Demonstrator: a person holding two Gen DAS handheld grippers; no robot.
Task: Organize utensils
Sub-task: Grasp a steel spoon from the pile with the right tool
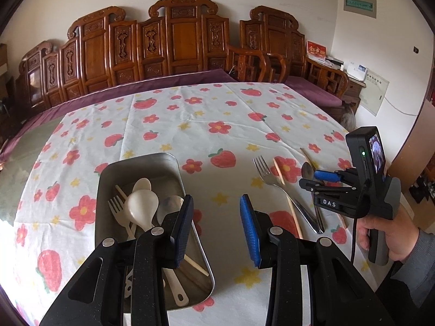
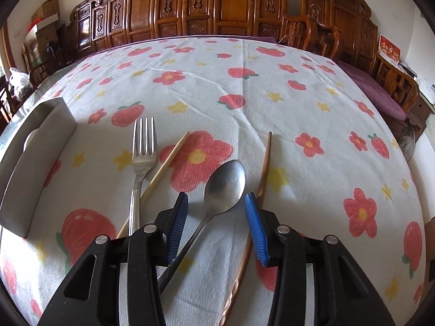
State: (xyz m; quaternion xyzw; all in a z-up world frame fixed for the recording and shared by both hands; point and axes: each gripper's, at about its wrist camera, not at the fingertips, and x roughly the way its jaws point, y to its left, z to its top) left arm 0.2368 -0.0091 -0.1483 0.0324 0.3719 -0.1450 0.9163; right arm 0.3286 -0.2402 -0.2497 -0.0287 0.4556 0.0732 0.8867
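A steel tray (image 1: 174, 163) at the left holds white plastic spoons (image 1: 142, 207), a white fork (image 1: 117, 209), a metal spoon and a chopstick. My left gripper (image 1: 217, 226) is open and empty, just right of the tray's near end. On the cloth to the right lie a metal fork (image 2: 143, 146), a pale chopstick (image 2: 165, 163), a metal spoon (image 2: 225, 184) and a brown chopstick (image 2: 265, 168). My right gripper (image 2: 216, 225) is open, low over the metal spoon, one finger on each side of its neck. It shows in the left wrist view (image 1: 323, 179) too.
The table has a white cloth (image 2: 244, 95) printed with flowers and strawberries. The tray's corner (image 2: 49, 125) stands left of the loose utensils. A carved wooden bench (image 1: 176, 40) with a purple cushion runs behind the table's far edge.
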